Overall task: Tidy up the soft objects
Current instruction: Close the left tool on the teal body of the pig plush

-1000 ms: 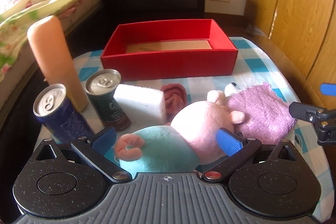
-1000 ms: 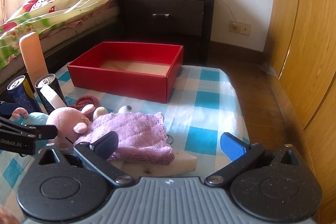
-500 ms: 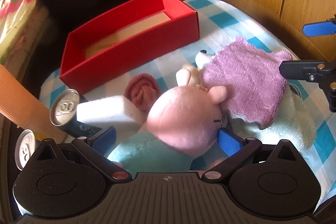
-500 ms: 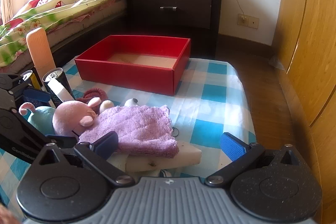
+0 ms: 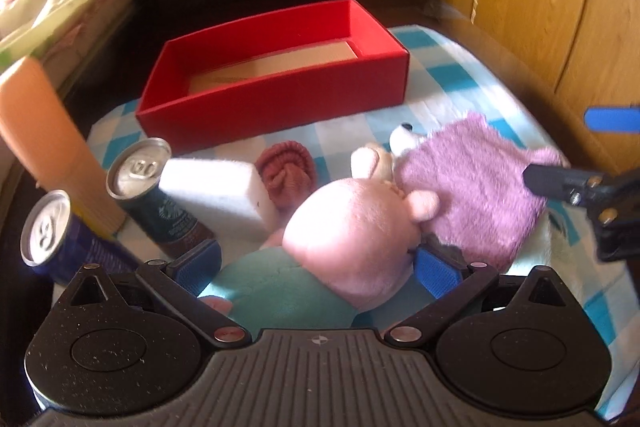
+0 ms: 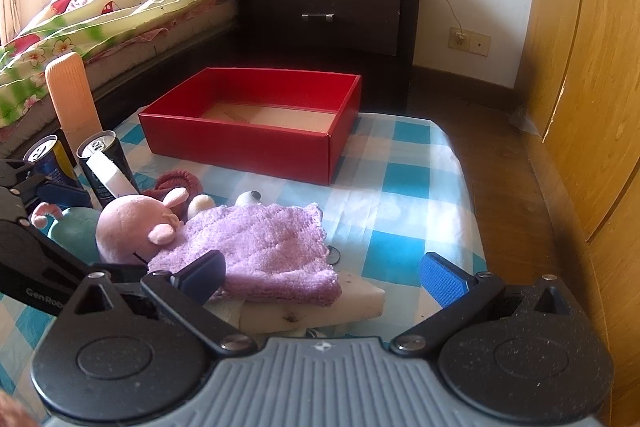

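Note:
A pink-headed plush toy with a teal body (image 5: 352, 239) lies on the checked cloth between the pads of my left gripper (image 5: 316, 269); the pads touch its sides. It also shows in the right wrist view (image 6: 132, 227). A purple towel (image 6: 260, 247) lies over a white sponge (image 6: 320, 311) beside it. My right gripper (image 6: 324, 273) is open above that towel, which also shows in the left wrist view (image 5: 472, 183). An empty red box (image 5: 276, 83) stands behind. A maroon knitted item (image 5: 286, 171) and a white foam block (image 5: 212, 187) lie nearby.
Two drink cans (image 5: 152, 195) (image 5: 52, 231) and a tall peach bottle (image 5: 44, 143) stand at the left. A bed (image 6: 100, 15) and dark nightstand (image 6: 332, 15) lie behind the table. Wooden wardrobe doors (image 6: 592, 107) flank the right edge.
My left gripper's pads have closed in on the plush toy and the view has tilted and swung. My right gripper has stayed open above the purple towel.

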A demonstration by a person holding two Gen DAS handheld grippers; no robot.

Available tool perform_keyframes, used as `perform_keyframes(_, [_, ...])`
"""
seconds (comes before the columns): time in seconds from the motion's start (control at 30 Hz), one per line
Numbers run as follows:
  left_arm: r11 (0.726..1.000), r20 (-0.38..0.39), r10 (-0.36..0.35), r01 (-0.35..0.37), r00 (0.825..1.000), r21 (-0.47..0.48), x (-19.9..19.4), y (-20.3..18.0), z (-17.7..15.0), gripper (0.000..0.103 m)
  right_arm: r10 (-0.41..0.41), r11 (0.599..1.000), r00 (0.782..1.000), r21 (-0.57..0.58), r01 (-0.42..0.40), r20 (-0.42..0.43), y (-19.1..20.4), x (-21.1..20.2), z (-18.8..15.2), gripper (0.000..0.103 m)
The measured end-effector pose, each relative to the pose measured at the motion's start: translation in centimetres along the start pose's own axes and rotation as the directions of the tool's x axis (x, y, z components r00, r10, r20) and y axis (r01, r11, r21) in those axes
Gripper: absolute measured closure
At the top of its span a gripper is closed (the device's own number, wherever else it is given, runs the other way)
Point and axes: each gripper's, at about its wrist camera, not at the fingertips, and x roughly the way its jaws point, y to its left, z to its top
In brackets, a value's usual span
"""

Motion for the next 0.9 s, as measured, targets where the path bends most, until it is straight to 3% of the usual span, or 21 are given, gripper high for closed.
perform_keyframes(0.4, [0.993,0.037,0.035,-0.031,0.999,-0.117,-0.8,0.7,-0.2,0.005,-0.015,1.000,1.000,-0.027,0.016,0.027,2.2,0.2,0.4,0.018])
perform_keyframes(0.9, [0.995,0.038,0.043,-0.039,0.998,-0.088,0.0,0.9,0.4,0.005,-0.022,1.000,1.000,0.003,0.022,0.008,2.0,1.2,0.6,0.018])
